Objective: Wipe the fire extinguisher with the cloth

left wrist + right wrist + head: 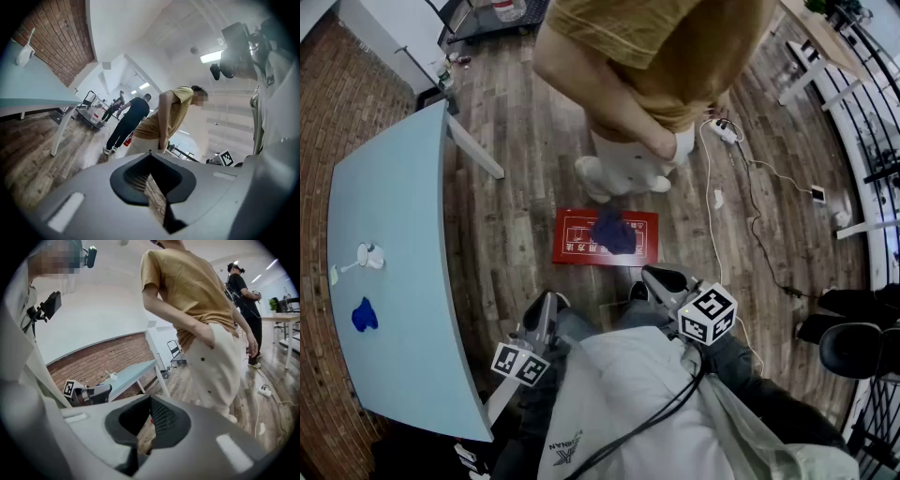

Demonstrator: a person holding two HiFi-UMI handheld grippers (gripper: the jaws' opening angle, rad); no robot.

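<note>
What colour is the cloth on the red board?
The cloth is dark blue, clearest in the head view.

Ahead of my right tool (652,273): red panel (577,239) with white print, on brown plank floor (516,216); dark blue cloth (614,232) on it. Left of my left tool (547,300): pale blue table (403,281), red-brown brick wall (337,103). Both tools grey; marker cubes (708,314) black-and-white squares.

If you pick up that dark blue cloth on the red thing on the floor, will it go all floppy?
Probably floppy: the crumpled dark blue cloth lies in soft folds on the flat red printed board, so it would likely droop when lifted. It looks thin, so probably light. It seems unlikely to roll.
</note>
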